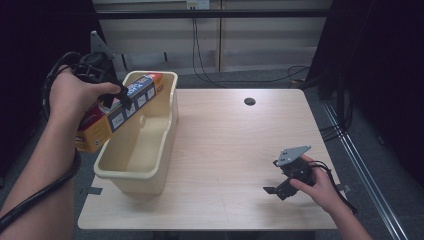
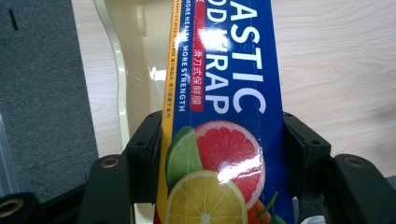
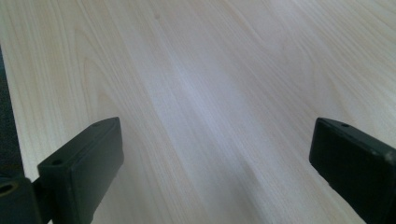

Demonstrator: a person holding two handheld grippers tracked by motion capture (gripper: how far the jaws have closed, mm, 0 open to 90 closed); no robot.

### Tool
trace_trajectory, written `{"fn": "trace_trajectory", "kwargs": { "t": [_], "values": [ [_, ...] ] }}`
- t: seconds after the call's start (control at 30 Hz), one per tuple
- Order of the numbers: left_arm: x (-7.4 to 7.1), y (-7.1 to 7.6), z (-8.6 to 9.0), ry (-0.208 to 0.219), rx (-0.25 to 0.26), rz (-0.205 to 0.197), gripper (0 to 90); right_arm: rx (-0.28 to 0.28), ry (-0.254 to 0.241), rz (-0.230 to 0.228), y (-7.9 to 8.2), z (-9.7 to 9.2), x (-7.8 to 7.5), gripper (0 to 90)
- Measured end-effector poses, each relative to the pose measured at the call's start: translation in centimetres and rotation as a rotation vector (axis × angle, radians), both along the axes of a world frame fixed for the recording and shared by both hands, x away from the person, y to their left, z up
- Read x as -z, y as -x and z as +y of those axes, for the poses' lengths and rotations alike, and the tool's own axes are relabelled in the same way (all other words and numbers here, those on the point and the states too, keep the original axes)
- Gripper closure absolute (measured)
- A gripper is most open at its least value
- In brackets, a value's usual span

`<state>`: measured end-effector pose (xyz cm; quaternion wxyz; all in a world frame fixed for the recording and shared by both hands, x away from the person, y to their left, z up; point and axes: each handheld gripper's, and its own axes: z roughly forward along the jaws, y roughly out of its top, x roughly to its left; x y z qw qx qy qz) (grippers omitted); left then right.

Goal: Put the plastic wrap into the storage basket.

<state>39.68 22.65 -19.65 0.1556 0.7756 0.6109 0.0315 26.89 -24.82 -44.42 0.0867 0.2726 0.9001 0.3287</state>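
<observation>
Left tongs clamped across the width of a plastic wrap box, one jaw on each long side; the left gripper view confirms both jaws pressed flat against the carton. Box held tilted, far end up toward 1 o'clock, near end low toward 7 o'clock, hanging over the left rim of the cream bin. The mid-length grip likely keeps the long carton balanced; the slant suggests it is passing over the rim, direction unknown.

Bin sits on the desk at its 9 o'clock edge, interior bare as far as visible. Its tall wall is the one obstacle: the box's low end lies outside and below rim level, so it could catch there.

Right tongs spread wide, gripping nothing, resting low at the desk's 4 o'clock, well apart from the bin. Right gripper view: bare wood between the jaws. Small dark hole at 12 o'clock. Cables along the back wall.
</observation>
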Motion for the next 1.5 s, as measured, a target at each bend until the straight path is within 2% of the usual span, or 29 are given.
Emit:
{"fn": "trace_trajectory", "kwargs": {
  "t": [0.4,0.47,0.8,1.17,1.23,1.33,1.4,1.5],
  "values": [
    [1.5,-0.3,0.2,-0.003,-0.013,0.027,40.8,0.004,0.001,-0.005,0.0,0.0,-0.1,3.1],
    [1.8,-0.3,0.2,-0.001,-0.016,0.033,40.8,0.014,0.013,-0.012,0.1,0.0,-0.1,3.1],
    [2.8,-0.4,0.3,-0.009,-0.029,0.046,40.7,0.01,0.007,-0.005,0.1,0.0,-0.2,3.1],
    [3.6,-0.6,0.3,-0.009,-0.022,0.054,40.7,0.01,0.005,-0.005,0.2,-0.1,-0.2,3.1],
    [3.7,-0.6,0.4,0.004,-0.028,0.059,40.7,0.006,0.008,-0.008,0.1,-0.1,-0.2,3.1],
    [3.9,-0.6,0.3,-0.008,-0.028,0.06,40.7,0.007,0.009,-0.009,0.2,-0.1,-0.2,3.1],
    [4.0,-0.6,0.4,0.007,-0.041,0.069,40.7,0.002,0.008,-0.012,0.1,-0.1,-0.2,3.1],
    [4.3,-0.7,0.4,-0.007,-0.043,0.079,40.7,-0.001,0.001,-0.009,0.1,-0.1,-0.2,3.1]
  ]
}}
